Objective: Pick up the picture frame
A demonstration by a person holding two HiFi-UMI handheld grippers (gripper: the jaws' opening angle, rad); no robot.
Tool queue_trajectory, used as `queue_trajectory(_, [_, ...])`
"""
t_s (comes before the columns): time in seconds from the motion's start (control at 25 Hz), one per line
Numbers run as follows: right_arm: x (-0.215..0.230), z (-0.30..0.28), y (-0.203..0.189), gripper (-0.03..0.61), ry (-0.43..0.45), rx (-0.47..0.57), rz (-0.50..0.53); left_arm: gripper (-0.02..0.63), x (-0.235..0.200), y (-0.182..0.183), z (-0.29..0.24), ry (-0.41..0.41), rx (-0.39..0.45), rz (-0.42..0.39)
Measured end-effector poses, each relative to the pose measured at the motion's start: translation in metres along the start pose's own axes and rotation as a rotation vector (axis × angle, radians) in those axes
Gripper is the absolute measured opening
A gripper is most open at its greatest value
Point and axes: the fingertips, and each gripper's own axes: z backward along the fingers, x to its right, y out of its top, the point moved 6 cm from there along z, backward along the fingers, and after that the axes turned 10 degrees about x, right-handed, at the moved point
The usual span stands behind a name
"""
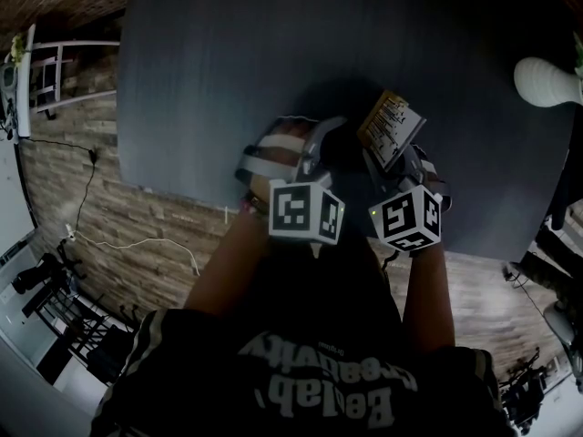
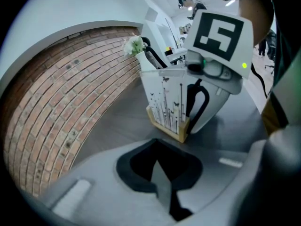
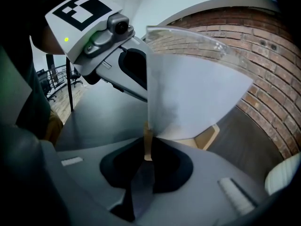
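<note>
The picture frame (image 1: pixel 392 127), a clear panel with a black-and-white print on a light wooden base, is tilted above the dark grey table (image 1: pixel 228 71). My right gripper (image 1: pixel 393 164) is shut on the edge of its wooden base. In the right gripper view the frame (image 3: pixel 188 98) rises from the right gripper (image 3: pixel 145 161), its base strip pinched between the jaws. My left gripper (image 1: pixel 314 151) hovers just left of the frame, shut and holding nothing. From the left gripper (image 2: pixel 162 175) the frame (image 2: pixel 167 102) shows a little ahead, with the right gripper's marker cube (image 2: pixel 218 32) behind it.
A white vase (image 1: pixel 547 80) stands at the table's right edge; in the left gripper view the vase (image 2: pixel 141 55) holds pale flowers. The table's near edge (image 1: pixel 182 189) runs just under my hands. A brick surface (image 1: pixel 137 226) lies beyond it, with a white rack (image 1: pixel 55 71) at left.
</note>
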Motion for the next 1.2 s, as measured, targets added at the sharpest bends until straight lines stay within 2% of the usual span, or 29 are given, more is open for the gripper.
queue_trajectory(0.44, [-0.002, 0.027, 0.037, 0.051, -0.019, 0.035, -0.037, 0.002, -0.009, 0.014, 0.027, 0.034, 0.036, -0.018])
queue_trajectory(0.8, [-0.002, 0.066, 0.094, 0.051, -0.092, 0.053, -0.063, 0.002, -0.038, 0.032, 0.074, 0.091, 0.095, -0.024])
queue_trajectory(1.2, [0.002, 0.121, 0.147, 0.051, -0.217, 0.094, -0.087, 0.002, -0.066, 0.078, 0.115, 0.144, 0.202, -0.082])
